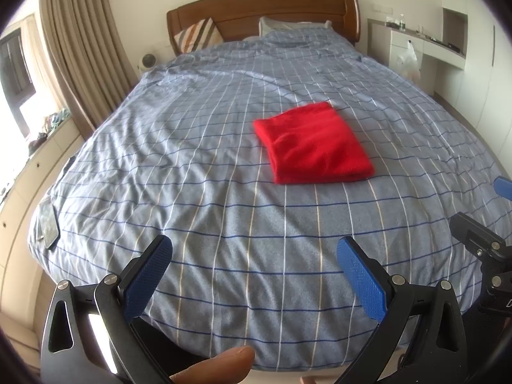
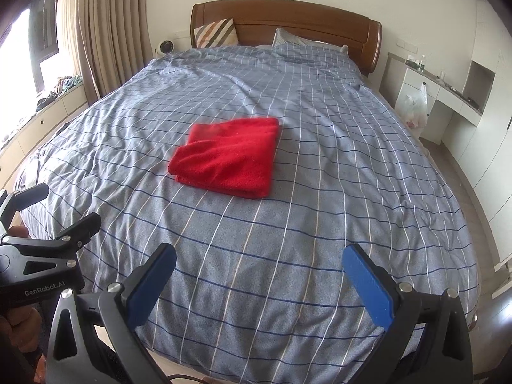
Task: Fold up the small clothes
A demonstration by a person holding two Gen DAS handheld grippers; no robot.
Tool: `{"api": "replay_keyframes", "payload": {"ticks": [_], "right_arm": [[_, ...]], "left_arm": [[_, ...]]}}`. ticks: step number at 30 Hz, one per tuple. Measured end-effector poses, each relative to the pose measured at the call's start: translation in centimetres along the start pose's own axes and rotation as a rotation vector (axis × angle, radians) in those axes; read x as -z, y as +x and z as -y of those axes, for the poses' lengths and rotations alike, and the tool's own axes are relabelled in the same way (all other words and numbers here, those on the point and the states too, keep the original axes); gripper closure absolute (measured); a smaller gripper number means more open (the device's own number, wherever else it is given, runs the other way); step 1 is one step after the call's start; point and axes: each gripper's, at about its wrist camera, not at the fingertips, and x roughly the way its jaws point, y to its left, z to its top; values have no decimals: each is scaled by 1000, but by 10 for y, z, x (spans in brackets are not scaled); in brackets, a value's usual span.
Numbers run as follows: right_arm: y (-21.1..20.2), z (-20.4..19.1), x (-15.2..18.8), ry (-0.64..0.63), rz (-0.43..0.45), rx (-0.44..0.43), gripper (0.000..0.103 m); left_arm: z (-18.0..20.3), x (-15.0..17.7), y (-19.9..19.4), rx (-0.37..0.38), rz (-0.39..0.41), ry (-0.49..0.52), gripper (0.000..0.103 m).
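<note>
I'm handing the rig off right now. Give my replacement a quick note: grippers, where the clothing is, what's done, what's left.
Left gripper: open, empty, held over the near end of the bed.
Right gripper: open, empty, also over the near end.
Red garment: lies mid-bed ahead of both grippers, touched by neither.
Done: it is already folded into a compact rectangle.
Left: no other clothes show on the bed; at most tidy its slightly uneven near edge.

Dresser items (image 1: 412, 28) too small; phone (image 1: 48, 225) partly cut off.
</note>
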Motion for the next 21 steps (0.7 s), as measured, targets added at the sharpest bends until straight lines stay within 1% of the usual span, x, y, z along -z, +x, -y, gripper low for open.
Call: {"api": "replay_keyframes", "payload": {"ticks": [16,21], "right_arm": [[-10,-1,-4,-32,30,60,0],[-11,-1,-4,-35,32,65,0]], "left_arm": [[-5,-4,-1,3,-10,-35,0],[-7,-6,-5,6,9,-53,0]]}}
